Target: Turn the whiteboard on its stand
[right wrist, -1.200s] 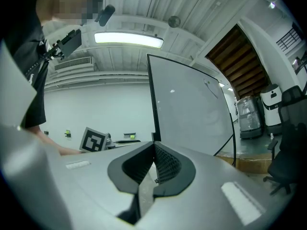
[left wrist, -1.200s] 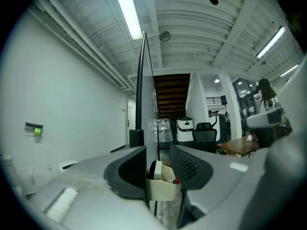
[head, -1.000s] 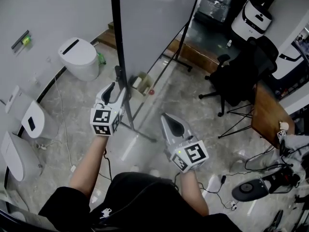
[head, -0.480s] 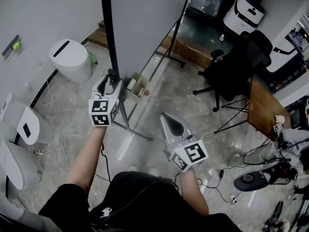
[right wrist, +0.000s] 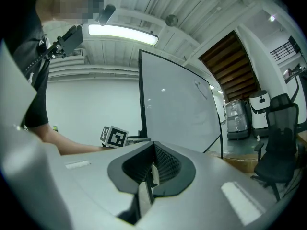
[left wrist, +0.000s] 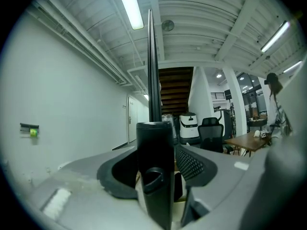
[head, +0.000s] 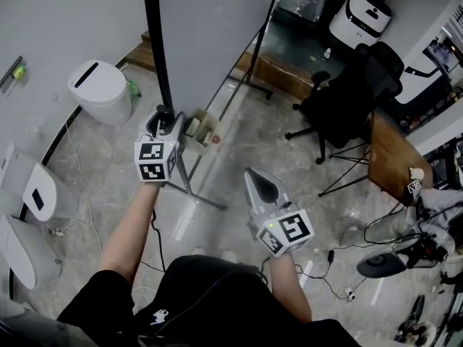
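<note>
Head view: whiteboard [head: 210, 35] on stand [head: 158, 49]

We read this as a robotics lab or open office workspace. Upper right of the head view: a black office chair [head: 340, 100], a wooden bench [head: 391, 168] and a white machine [head: 359, 13]; lower right, loose cables [head: 383, 230] on the stone-patterned floor [head: 239, 143]. A whiteboard [head: 210, 27] stands at top centre. In the left gripper view, strip lights [left wrist: 129, 6] hang under a bare ribbed ceiling [left wrist: 201, 13].

Bright o/head tube [left wrist: 129, 6], fisheye edges
</note>
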A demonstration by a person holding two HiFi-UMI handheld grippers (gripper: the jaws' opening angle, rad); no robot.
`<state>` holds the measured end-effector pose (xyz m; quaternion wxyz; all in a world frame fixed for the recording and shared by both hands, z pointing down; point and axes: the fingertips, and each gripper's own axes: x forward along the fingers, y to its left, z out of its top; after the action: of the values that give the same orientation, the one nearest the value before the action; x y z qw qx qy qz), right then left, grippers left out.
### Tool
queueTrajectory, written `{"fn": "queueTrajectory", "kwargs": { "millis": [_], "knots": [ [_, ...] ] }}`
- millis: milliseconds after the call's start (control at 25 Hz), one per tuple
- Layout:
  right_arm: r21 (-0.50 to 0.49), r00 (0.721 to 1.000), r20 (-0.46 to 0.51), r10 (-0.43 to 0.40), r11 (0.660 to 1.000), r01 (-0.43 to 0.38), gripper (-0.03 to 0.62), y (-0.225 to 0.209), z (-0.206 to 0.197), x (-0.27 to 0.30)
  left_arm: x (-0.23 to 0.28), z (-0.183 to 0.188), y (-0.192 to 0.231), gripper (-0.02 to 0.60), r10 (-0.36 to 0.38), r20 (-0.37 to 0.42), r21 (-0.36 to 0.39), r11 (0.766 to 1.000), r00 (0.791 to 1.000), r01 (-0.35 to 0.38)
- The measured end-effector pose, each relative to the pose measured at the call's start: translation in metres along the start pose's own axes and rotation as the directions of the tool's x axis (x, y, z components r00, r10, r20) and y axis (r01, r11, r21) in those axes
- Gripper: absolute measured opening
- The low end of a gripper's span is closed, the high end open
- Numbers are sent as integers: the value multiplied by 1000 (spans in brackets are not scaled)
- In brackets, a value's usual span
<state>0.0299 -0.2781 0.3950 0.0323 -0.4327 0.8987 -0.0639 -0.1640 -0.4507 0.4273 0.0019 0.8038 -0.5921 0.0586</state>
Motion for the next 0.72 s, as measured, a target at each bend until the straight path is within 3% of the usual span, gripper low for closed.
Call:
{"fn": "queueTrajectory", "kwargs": {
  "millis": [160, 720],
  "knots": [
    [1, 1000, 1, -7, 1000, 7, 9, 2, -2, -2, 0, -3, 5, 195, 5, -9, -18, 1000, 1000, -5],
    [10, 1000, 6, -15, 1000, 15, 9, 11, -8, -15, -3, -8, 6, 189, -6, -28, -43, 999, 1000, 5]
  ]
}}
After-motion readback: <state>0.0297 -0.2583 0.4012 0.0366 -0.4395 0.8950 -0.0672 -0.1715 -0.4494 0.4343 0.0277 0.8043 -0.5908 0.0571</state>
